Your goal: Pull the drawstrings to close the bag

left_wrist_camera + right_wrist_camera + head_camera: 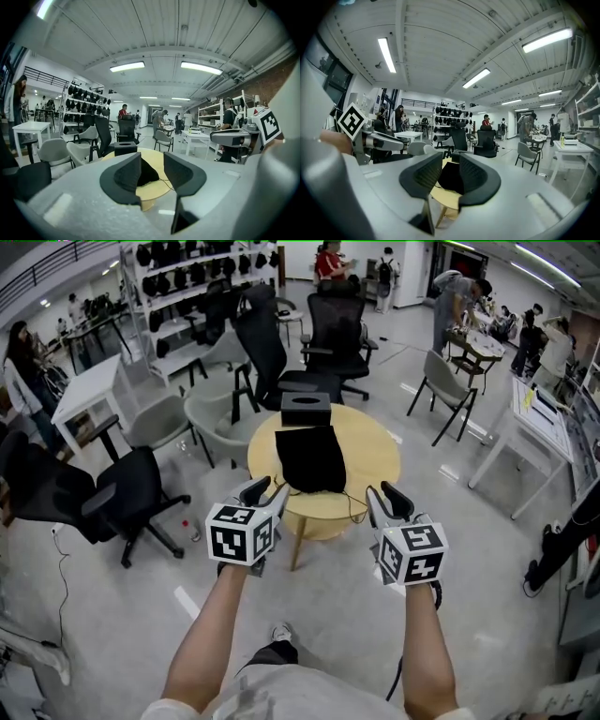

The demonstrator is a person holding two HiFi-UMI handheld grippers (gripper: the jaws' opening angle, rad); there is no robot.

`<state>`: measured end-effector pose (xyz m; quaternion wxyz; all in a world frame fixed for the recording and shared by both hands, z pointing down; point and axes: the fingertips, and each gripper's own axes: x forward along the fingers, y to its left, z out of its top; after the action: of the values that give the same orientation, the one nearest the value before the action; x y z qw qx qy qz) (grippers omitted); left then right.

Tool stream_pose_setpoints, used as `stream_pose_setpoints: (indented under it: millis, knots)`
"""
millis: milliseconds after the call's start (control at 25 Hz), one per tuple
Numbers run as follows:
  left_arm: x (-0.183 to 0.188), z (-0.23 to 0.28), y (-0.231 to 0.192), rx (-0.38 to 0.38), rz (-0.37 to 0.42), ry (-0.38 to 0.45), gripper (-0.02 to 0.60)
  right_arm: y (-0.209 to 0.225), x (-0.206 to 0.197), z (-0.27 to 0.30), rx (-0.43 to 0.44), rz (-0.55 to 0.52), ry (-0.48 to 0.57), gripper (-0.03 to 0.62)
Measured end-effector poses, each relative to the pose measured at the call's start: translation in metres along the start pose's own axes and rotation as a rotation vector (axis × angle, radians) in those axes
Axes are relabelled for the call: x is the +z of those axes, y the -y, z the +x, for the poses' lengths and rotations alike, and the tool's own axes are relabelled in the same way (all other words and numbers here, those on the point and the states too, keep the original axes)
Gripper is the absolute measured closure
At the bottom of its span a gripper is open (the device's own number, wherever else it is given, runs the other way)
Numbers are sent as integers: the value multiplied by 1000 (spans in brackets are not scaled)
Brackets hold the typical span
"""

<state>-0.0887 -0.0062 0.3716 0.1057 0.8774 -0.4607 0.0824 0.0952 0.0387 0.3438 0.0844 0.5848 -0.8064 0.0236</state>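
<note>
Mid-frame, the bag [311, 457] sits on the worktop [375, 457], left gripper [266, 493] and right gripper [386, 502] short of it, fingers apart, empty. Closing it looks not started, I reckon.

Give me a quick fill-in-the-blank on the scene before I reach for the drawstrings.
The black bag lies on a ____ wooden table.
The black box sits just ____ the bag, farther from the grippers.
The left gripper and right gripper both have their jaws ____.
The drawstring trails from the bag toward the ____ gripper.
Missing words: round; behind; open; right
</note>
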Motion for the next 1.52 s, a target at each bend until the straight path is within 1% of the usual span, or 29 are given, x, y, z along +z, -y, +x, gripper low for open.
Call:
stream_pose_setpoints:
  millis: [120,440,720,920,1240,1520]
  knots:
    - [8,21,-19,-8,-1,-2,423,6,3,26,-12,2,-10,473]
    - [19,72,-61,-47,-14,-18,382,19,5,84,-48,9,-48,439]
    - [28,104,-91,-83,-18,-26,361,23,8,120,-84,18,-74,411]
    - [32,123,-108,-115,-14,-25,357,23,8,140,-116,22,-85,407]
    - [30,140,-119,-148,-15,-22,357,25,2,154,-148,21,-98,402]
    - [27,151,-121,-148,-8,-27,357,31,-4,162,-149,28,-104,401]
